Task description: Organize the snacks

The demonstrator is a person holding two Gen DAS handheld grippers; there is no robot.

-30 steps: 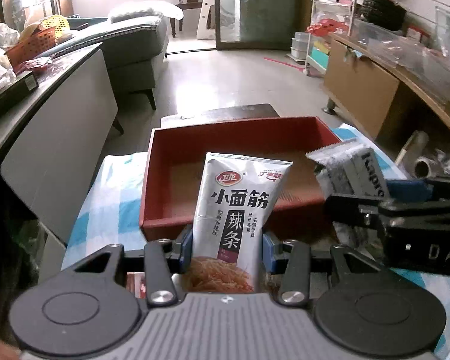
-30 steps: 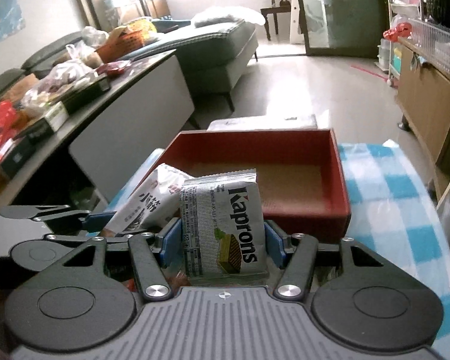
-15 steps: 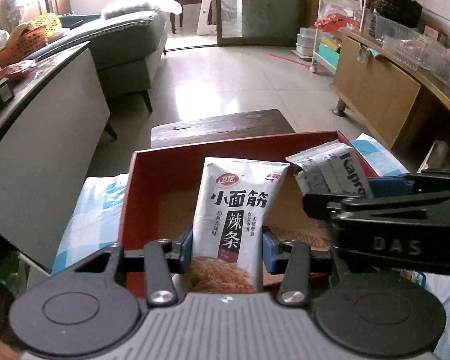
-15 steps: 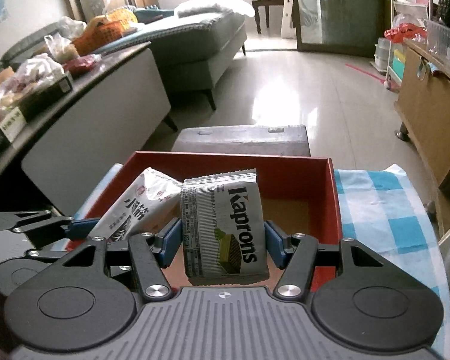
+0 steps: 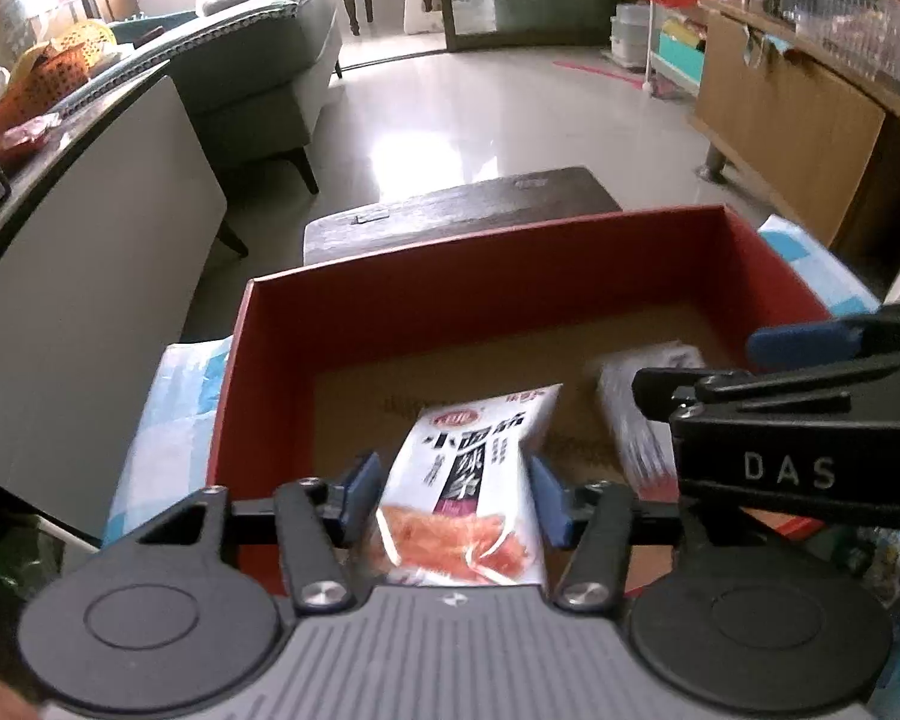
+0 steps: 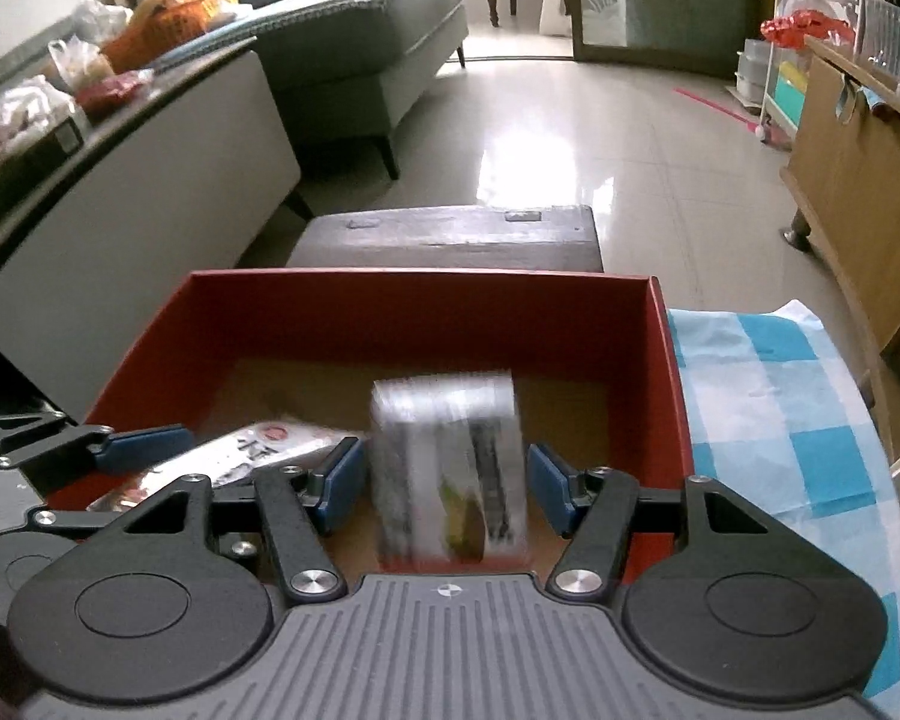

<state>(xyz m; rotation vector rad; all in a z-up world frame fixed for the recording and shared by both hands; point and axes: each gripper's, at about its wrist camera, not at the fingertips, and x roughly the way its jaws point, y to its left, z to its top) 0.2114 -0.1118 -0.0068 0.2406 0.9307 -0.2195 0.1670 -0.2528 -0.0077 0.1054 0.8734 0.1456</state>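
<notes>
- Over the red box (image 5: 390, 324) is where you've got both hands, and this is the drop step: two snacks going in at once.
- Your left gripper (image 5: 450, 495) has just been opening. The white pouch (image 5: 474, 468) sits between the jaws, leaning toward the box floor, and there's a gap at each pad, so I'd call it let go.
- Same deal on the right gripper (image 6: 447, 489): jaws just opened, pads clear of the wafer pack (image 6: 450, 468), which is smeared with blur, so it looks mid-fall inside the box.
- Next, I'd guess you lift both hands straight out so you don't drag anything, then go get more snacks.
- The pouch is glossy soft plastic, flat and floppy, so it'll probably flop down flat.
- The wafer pack looks like crinkly foil over a blocky shape. It may tip onto a face.
- The box looks like stiff card, red walls and a plain brown floor, sitting on a table with a blue checked cloth (image 6: 780, 396).
</notes>
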